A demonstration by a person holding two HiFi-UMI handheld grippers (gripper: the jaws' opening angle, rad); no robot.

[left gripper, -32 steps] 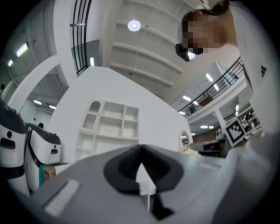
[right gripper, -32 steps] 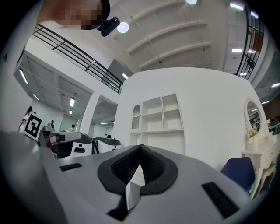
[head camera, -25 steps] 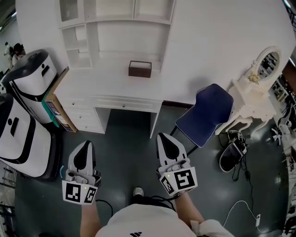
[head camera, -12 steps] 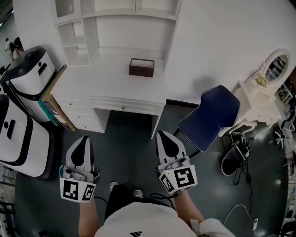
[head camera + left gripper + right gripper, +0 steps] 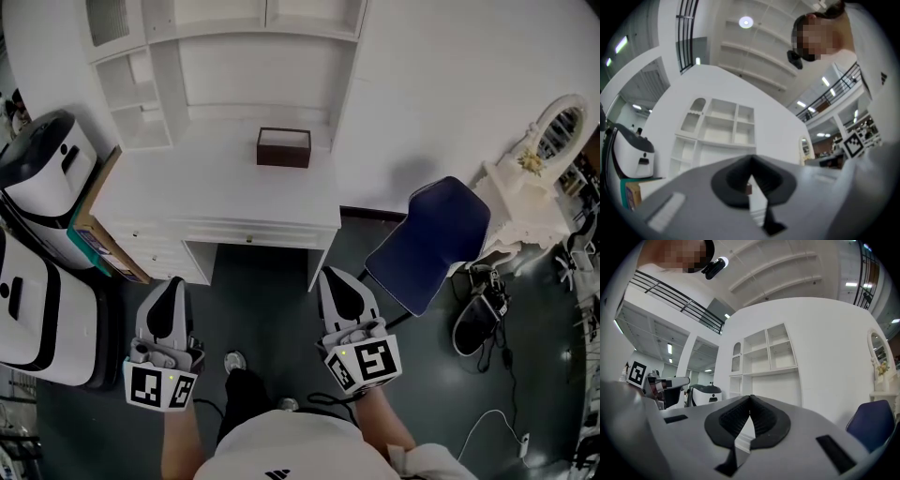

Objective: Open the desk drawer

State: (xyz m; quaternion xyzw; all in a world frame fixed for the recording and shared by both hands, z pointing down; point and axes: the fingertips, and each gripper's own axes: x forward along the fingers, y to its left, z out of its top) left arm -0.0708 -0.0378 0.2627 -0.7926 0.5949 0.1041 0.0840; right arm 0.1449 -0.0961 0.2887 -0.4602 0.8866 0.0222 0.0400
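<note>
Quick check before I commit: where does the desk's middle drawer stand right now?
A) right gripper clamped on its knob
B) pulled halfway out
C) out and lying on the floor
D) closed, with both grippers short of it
D: the drawer sits flush in the desk front, and the left gripper and right gripper are over the floor, touching nothing.

Bright overhead light, fisheye-warped edges, blurred foreground

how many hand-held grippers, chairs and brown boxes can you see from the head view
hand-held grippers: 2 (left hand-held gripper, right hand-held gripper)
blue chair: 1
brown box: 1
total: 4
</note>
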